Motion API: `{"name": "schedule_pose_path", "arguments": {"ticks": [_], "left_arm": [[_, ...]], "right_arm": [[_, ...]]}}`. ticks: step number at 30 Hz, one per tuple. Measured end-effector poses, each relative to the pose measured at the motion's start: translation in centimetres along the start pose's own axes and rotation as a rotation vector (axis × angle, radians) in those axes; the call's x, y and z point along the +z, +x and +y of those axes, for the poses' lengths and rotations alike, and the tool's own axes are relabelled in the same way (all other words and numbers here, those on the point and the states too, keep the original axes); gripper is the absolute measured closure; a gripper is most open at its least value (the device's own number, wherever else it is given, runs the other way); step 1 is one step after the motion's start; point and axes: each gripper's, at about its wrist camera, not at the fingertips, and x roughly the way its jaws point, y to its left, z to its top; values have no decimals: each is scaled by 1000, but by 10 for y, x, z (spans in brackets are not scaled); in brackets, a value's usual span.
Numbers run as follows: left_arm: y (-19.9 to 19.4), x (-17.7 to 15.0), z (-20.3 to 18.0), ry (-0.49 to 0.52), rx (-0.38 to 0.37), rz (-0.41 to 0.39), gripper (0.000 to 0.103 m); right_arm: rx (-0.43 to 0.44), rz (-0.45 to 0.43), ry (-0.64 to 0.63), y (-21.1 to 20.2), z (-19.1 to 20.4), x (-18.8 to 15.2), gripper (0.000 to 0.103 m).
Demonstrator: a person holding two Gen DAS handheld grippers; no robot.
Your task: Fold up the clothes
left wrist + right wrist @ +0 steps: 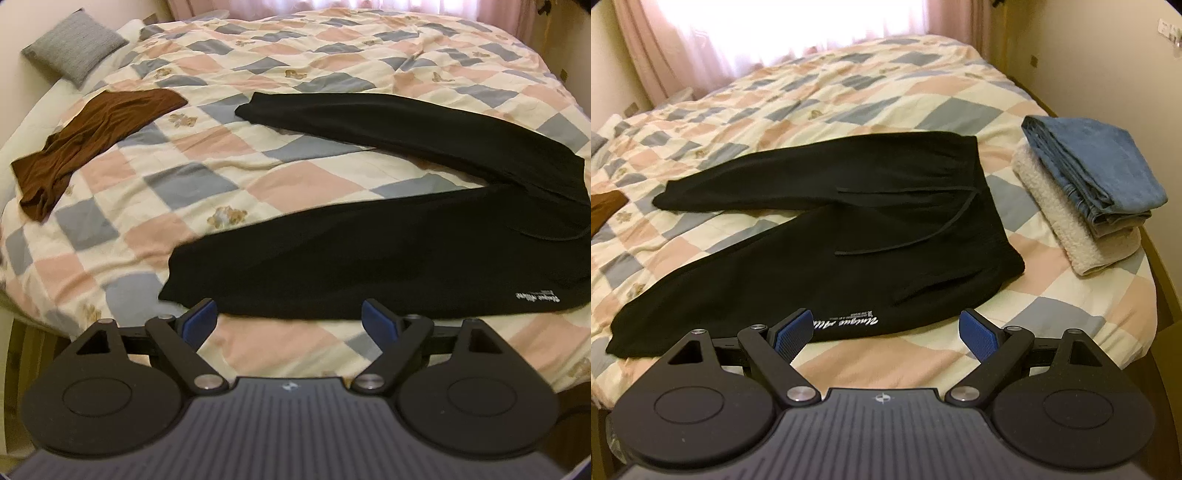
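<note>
A pair of trousers lies spread on the bed, legs running left and apart, waist to the right. Right of the waist, near the bed's right edge, folded jeans sit on a folded towel. Left of the trousers lies a crumpled garment; farther left and behind it, a cushion.
</note>
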Motion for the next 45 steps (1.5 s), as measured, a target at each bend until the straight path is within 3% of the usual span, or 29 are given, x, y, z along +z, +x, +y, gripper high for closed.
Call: {"name": "schedule_pose_path", "arguments": {"ticks": [6, 14, 21, 25, 30, 34, 36, 41, 45], "left_arm": [[52, 67, 5, 112, -33, 2, 19], [152, 158, 19, 259, -168, 2, 24], [247, 224, 21, 406, -227, -51, 26], [294, 264, 13, 440, -285, -103, 29], [350, 302, -9, 615, -296, -217, 49], [392, 338, -17, 723, -285, -248, 57], [406, 351, -22, 766, -290, -246, 59], [424, 375, -27, 816, -333, -232, 59], [430, 384, -27, 813, -357, -230, 59]], "right_arm": [[-68, 40, 64, 35, 16, 30, 15], [-112, 101, 79, 101, 44, 72, 15], [-35, 195, 55, 177, 45, 93, 15], [11, 178, -39, 226, 57, 121, 16], [124, 116, -182, 285, 69, 164, 21], [180, 62, -318, 325, 69, 201, 27], [210, 34, -371, 344, 64, 224, 37], [281, -25, -450, 372, 56, 280, 36], [356, 7, -529, 398, 56, 315, 35]]}}
